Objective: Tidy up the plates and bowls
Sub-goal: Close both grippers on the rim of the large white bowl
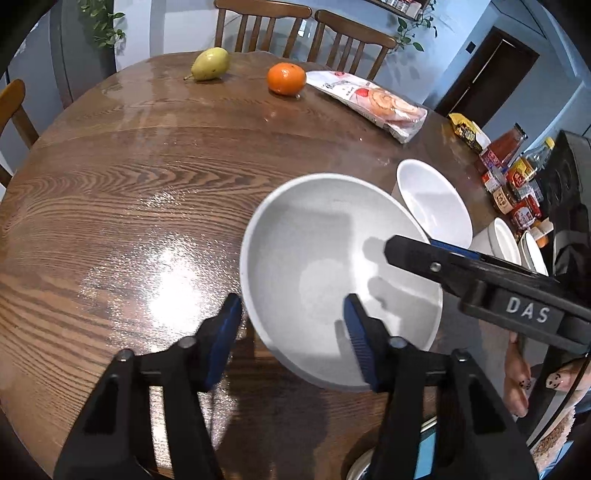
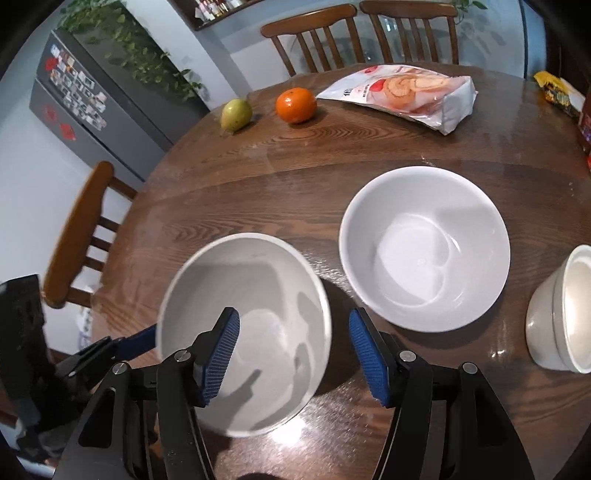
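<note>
A white bowl [image 1: 332,273] [image 2: 251,332] is tilted and motion-blurred above the round wooden table [image 1: 129,192]. My left gripper [image 1: 291,332] is open and straddles its near rim, one finger outside and one inside. My right gripper [image 2: 293,350] is open and straddles the opposite rim; it also shows in the left wrist view [image 1: 413,251]. Whether either finger touches the rim I cannot tell. A second white bowl [image 2: 424,243] [image 1: 434,201] stands just to the right. A stack of white bowls [image 2: 561,314] [image 1: 506,240] stands further right.
A pear [image 1: 209,63], an orange [image 1: 286,78] and a bag of pastries [image 1: 369,101] lie at the far side. Sauce bottles and packets [image 1: 513,177] crowd the right edge. Wooden chairs [image 1: 303,33] stand around the table. A fridge [image 2: 85,92] stands at the left.
</note>
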`<state>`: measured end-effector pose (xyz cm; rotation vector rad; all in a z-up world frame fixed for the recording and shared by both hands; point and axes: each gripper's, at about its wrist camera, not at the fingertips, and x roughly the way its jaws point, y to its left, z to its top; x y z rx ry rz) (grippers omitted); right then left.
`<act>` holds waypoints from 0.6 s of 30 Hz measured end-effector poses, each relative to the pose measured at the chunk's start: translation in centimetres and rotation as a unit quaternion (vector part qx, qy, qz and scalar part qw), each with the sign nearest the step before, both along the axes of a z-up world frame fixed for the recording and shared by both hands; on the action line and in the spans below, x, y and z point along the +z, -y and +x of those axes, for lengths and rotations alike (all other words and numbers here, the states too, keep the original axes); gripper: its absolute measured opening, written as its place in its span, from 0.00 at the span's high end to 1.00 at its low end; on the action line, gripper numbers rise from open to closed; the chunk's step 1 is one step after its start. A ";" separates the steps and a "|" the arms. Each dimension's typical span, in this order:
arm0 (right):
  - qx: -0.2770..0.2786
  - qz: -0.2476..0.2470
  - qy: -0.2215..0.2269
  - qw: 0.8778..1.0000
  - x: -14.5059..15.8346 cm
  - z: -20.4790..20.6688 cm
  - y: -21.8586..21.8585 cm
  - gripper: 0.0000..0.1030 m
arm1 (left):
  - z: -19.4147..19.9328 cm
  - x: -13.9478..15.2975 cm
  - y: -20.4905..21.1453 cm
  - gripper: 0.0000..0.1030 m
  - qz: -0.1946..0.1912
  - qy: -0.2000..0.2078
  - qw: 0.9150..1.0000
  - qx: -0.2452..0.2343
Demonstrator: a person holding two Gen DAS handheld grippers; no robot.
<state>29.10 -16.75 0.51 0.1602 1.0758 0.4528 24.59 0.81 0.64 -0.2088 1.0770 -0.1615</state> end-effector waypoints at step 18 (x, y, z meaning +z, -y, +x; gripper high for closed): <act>0.011 -0.017 0.021 1.000 -0.4 -1.0 -0.5 0.53 | -1.6 0.2 1.9 0.62 0.030 0.011 0.999 -0.013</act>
